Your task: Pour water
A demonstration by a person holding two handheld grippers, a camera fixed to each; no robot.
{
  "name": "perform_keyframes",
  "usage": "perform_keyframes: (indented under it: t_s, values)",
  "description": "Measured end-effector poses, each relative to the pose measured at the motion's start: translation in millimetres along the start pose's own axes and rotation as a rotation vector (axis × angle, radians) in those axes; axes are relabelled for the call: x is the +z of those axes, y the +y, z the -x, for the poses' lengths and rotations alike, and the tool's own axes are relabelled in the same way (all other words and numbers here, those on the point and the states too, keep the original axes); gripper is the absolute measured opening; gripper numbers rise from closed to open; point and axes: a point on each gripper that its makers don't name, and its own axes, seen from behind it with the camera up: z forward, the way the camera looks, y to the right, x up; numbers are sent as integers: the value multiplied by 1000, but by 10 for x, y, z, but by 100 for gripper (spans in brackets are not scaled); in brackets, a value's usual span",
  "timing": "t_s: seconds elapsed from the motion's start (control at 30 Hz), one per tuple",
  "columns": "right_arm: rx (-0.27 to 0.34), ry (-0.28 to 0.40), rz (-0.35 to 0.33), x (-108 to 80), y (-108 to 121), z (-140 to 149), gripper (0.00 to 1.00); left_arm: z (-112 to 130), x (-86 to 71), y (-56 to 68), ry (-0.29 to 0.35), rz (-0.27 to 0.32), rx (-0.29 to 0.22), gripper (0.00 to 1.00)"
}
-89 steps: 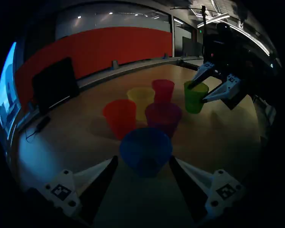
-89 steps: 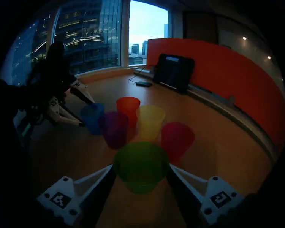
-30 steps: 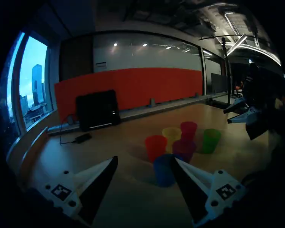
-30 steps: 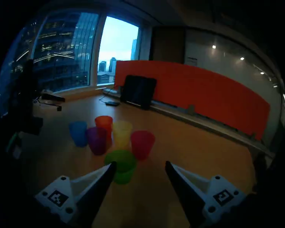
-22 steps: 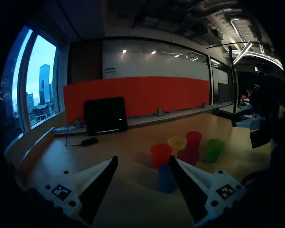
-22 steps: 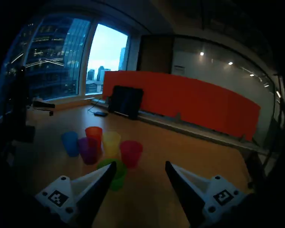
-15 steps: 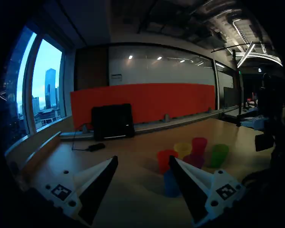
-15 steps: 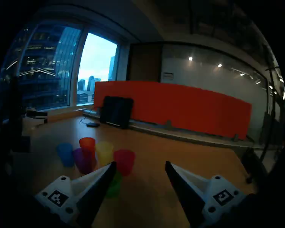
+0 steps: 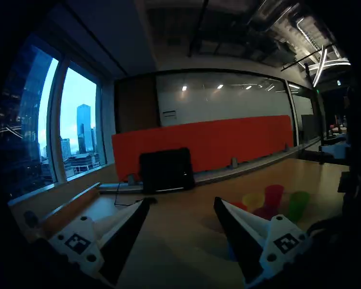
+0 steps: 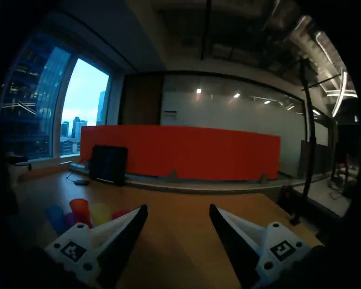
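Several coloured plastic cups stand clustered on a wooden table (image 9: 180, 245). In the left gripper view, a yellow cup (image 9: 253, 200), a pink cup (image 9: 274, 192) and a green cup (image 9: 298, 205) show low on the right, beyond my right finger. My left gripper (image 9: 180, 202) is open and empty, well back from them. In the right gripper view, a blue cup (image 10: 55, 217), an orange cup (image 10: 79, 206) and the yellow cup (image 10: 101, 212) sit low on the left, partly behind my left finger. My right gripper (image 10: 177, 208) is open, holding nothing.
A black screen (image 9: 166, 169) leans at the table's far edge under a long red wall panel (image 10: 180, 151), with a cable and adapter (image 10: 79, 182) beside it. Tall windows (image 9: 77, 139) line the left side. The room is dim.
Three seconds ago each gripper had a cup between its fingers, blue on the left, green on the right. Both have since drawn back and tilted up, so the cups sank low and small.
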Motion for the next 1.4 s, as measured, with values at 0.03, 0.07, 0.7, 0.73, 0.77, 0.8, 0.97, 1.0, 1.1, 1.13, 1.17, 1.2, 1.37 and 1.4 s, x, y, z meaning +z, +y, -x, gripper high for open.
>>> perform_keyframes:
  t_s: [0.03, 0.07, 0.7, 0.73, 0.77, 0.8, 0.97, 1.0, 1.1, 1.13, 1.17, 1.2, 1.37, 1.4]
  values:
    - [6, 6, 13, 3, 20, -1, 99, -12, 2, -9, 6, -7, -5, 100]
    - [11, 11, 24, 5, 38, -2, 99, -22, 3, -17, 12, -14, -9, 100]
    - [39, 0, 122, 17, 114, 209, 99, -17, -6, -250, 71, -137, -67, 100]
    - [38, -2, 120, 19, 92, 214, 99, 4, -8, -251, 72, -143, -70, 100]
    - [37, -5, 118, 22, 72, 217, 99, 23, -9, -252, 73, -147, -72, 100]
    - [36, -6, 116, 24, 53, 220, 99, 41, -10, -252, 74, -151, -75, 100]
    - [22, -7, 103, 53, -40, 222, 99, 134, -2, -254, 79, -158, -91, 100]
    - [19, -8, 102, 61, -54, 221, 99, 152, 0, -256, 79, -160, -91, 100]
    - [13, -7, 105, 79, -79, 193, 99, 210, 8, -264, 80, -162, -85, 100]
    - [11, -5, 105, 81, -89, 192, 99, 233, 9, -262, 79, -161, -81, 100]
    - [10, -4, 104, 82, -98, 190, 99, 254, 10, -261, 77, -161, -77, 100]
    - [8, -3, 105, 83, -105, 191, 99, 276, 11, -261, 76, -160, -73, 100]
    - [4, -6, 110, 74, -106, 205, 99, 376, 13, -292, 69, -151, -57, 100]
    - [4, -6, 111, 71, -102, 206, 99, 389, 12, -300, 70, -149, -54, 100]
